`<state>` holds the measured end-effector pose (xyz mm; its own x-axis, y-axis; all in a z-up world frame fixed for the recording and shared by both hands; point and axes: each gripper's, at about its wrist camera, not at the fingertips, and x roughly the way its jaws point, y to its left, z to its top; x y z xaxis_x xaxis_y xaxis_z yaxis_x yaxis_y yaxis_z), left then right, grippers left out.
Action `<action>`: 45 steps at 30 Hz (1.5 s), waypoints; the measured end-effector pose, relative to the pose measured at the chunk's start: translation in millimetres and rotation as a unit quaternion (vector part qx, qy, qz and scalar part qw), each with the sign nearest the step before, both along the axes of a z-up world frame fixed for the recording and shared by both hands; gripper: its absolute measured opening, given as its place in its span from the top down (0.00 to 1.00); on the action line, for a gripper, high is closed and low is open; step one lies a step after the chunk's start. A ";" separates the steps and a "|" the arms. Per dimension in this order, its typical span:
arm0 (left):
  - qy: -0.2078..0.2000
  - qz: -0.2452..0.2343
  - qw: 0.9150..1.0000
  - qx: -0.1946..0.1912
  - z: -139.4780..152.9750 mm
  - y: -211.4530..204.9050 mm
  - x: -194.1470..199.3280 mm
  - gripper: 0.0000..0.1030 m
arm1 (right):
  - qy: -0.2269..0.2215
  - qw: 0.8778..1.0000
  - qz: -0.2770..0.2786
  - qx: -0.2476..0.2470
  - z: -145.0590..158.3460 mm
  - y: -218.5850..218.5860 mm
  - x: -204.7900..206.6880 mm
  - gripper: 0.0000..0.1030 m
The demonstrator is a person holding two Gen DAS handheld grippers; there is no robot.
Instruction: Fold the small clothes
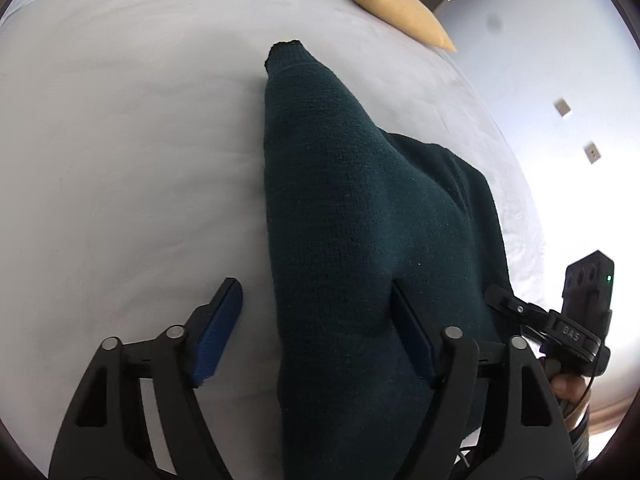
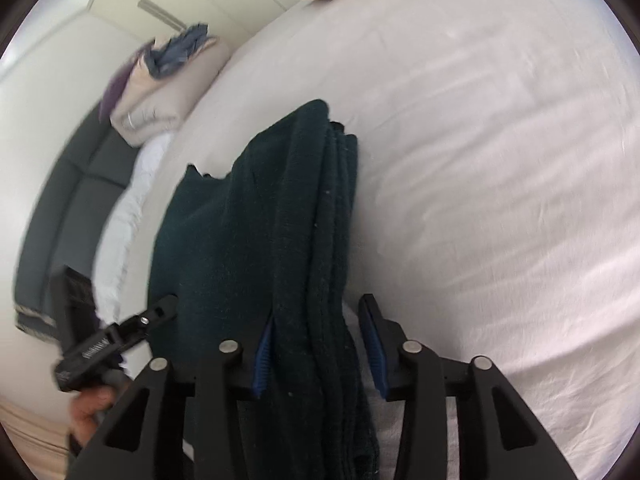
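Knitwear, a dark green sweater point(image 1: 360, 220), lies folded in layers on the white bed point(image 1: 120, 140): soft, floppy, fairly thick. Both left tongs point(image 1: 316, 328) and right tongs point(image 2: 316, 344) stand apart, straddling its near edges unpressed. Best pinch through all the stacked layers at once.
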<state>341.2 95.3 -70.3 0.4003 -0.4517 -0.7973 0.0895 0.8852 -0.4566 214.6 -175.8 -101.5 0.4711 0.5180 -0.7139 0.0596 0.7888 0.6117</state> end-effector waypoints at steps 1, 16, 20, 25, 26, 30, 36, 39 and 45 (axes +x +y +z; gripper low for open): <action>-0.003 0.003 1.000 -0.002 0.8 -2.7 0.0 0.27 | -0.001 1.000 -0.002 0.002 1.0 -1.4 -2.1 0.53; -0.276 0.084 0.935 0.208 103.4 -27.6 -110.5 0.01 | -0.110 0.979 -0.071 -0.153 63.2 -24.7 -108.7 0.29; -0.322 0.097 0.906 0.255 122.9 -41.2 -153.2 0.00 | -0.157 0.968 -0.078 -0.182 91.7 -11.6 -127.9 0.22; -0.334 0.133 0.899 0.249 140.0 -46.3 -187.1 0.00 | -0.228 0.940 -0.127 -0.221 126.7 -2.1 -155.7 0.00; -0.340 0.141 0.897 0.247 142.2 -46.3 -195.8 0.00 | -0.242 0.932 -0.137 -0.233 132.5 -0.4 -161.9 0.00; -0.333 0.149 0.900 0.237 153.8 -42.8 -219.8 0.00 | -0.279 0.911 -0.160 -0.257 148.7 2.5 -182.4 0.00; -0.246 0.134 0.926 0.253 143.0 -40.3 -210.5 0.00 | -0.288 0.906 -0.165 -0.263 165.0 2.8 -199.1 0.00; -0.225 0.124 0.935 0.243 130.6 -42.0 -203.2 0.00 | -0.263 0.912 -0.143 -0.280 165.4 9.0 -195.6 0.00; -0.183 0.103 0.950 0.230 98.7 -42.3 -184.8 0.00 | -0.193 0.931 -0.130 -0.282 146.3 12.1 -180.1 0.00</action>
